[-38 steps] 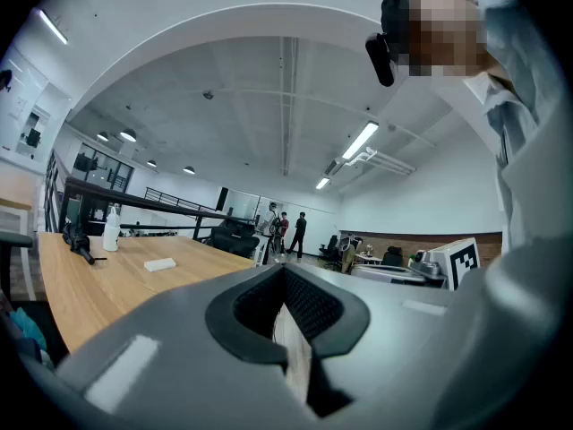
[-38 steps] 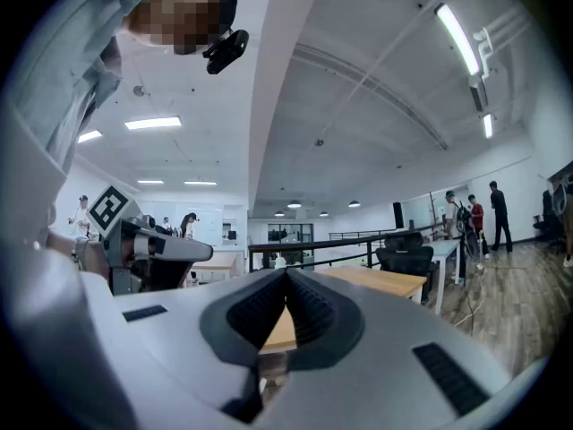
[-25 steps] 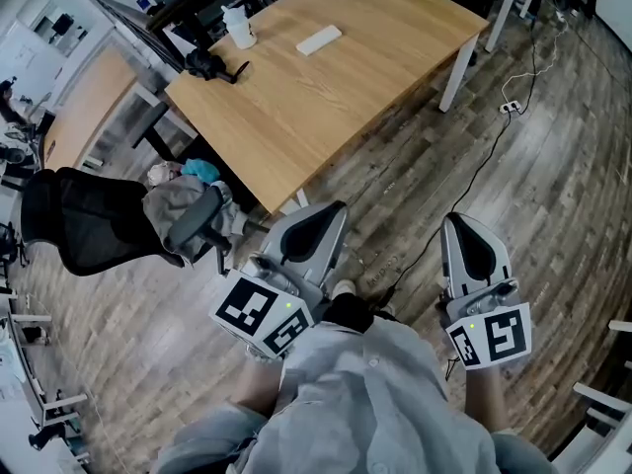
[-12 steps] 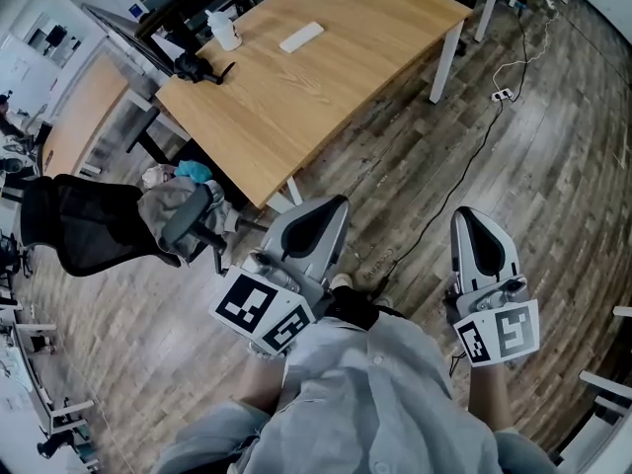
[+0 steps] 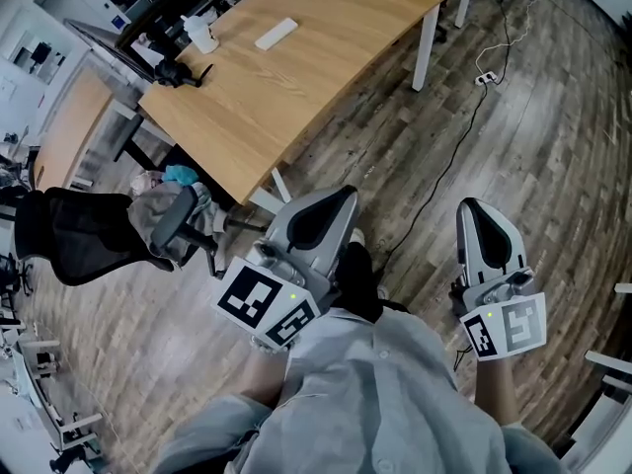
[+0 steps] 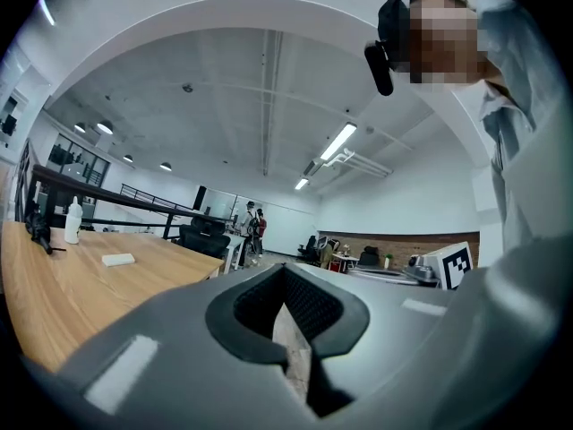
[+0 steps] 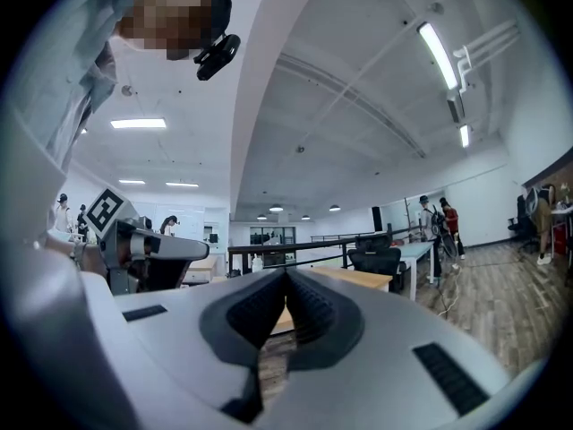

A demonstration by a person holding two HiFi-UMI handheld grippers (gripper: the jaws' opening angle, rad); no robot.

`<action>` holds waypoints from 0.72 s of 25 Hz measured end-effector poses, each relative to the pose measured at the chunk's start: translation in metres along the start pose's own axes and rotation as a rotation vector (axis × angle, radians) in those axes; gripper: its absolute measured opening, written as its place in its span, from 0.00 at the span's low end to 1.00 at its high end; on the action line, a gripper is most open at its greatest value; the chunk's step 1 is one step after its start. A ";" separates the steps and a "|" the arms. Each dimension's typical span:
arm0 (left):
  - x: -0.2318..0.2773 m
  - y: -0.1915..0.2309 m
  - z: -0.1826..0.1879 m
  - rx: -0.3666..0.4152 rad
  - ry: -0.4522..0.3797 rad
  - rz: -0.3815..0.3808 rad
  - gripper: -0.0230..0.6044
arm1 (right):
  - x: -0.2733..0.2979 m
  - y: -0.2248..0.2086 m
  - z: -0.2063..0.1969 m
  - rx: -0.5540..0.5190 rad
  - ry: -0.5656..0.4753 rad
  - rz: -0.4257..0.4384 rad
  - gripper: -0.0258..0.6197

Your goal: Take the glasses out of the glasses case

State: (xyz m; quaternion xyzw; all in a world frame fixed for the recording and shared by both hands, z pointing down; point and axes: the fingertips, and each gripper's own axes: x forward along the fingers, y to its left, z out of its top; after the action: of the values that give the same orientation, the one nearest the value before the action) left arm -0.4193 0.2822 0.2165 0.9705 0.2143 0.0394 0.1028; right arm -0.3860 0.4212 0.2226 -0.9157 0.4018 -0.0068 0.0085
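Both claws idle. The left gripper (image 5: 334,203) had its jaws closed together with nothing in them; the left gripper view (image 6: 285,271) showed the ribbed pads meeting and only floor behind. The right gripper (image 5: 476,213) was the same: pinched shut and empty in its own view (image 7: 286,276). Both were held level in front of the person's grey shirt, over the brown wood-plank floor (image 5: 553,117).

Change over the last second: the grippers kept nearly the same spots in the head view, but the room slid behind them. The big light wooden table (image 5: 326,28) drifted up and left, and the black cable (image 5: 444,166) on the floor shifted left with it. I read that as the person walking or turning, not reaching.

The only candidate for the task item was a flat white oblong case (image 5: 276,34) lying on the far part of the table, also visible from the left gripper view (image 6: 117,259). It was too small to confirm as the glasses case, and it looked closed. No glasses were visible anywhere. A white bottle (image 5: 202,36) stood near it to the left, and a black mesh office chair (image 5: 79,235) sat off the table's near-left corner.

The case was well apart from both grippers, with the table's near edge between them. My judgement: still the approach phase, task not started. The next step would need getting right up to the table and opening a claw before anything could be gripped.
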 end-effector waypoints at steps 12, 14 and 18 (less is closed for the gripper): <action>0.060 0.018 -0.002 -0.009 0.007 -0.079 0.04 | 0.021 -0.043 -0.012 0.009 0.014 -0.089 0.04; 0.078 0.024 -0.002 -0.012 0.013 -0.094 0.04 | 0.031 -0.055 -0.013 0.012 0.017 -0.102 0.04; 0.114 0.043 0.001 -0.011 0.025 -0.114 0.04 | 0.059 -0.081 -0.015 0.015 0.029 -0.118 0.04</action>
State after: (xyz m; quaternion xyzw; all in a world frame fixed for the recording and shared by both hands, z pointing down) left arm -0.2990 0.2922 0.2281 0.9556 0.2702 0.0466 0.1075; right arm -0.2863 0.4322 0.2396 -0.9375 0.3472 -0.0235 0.0094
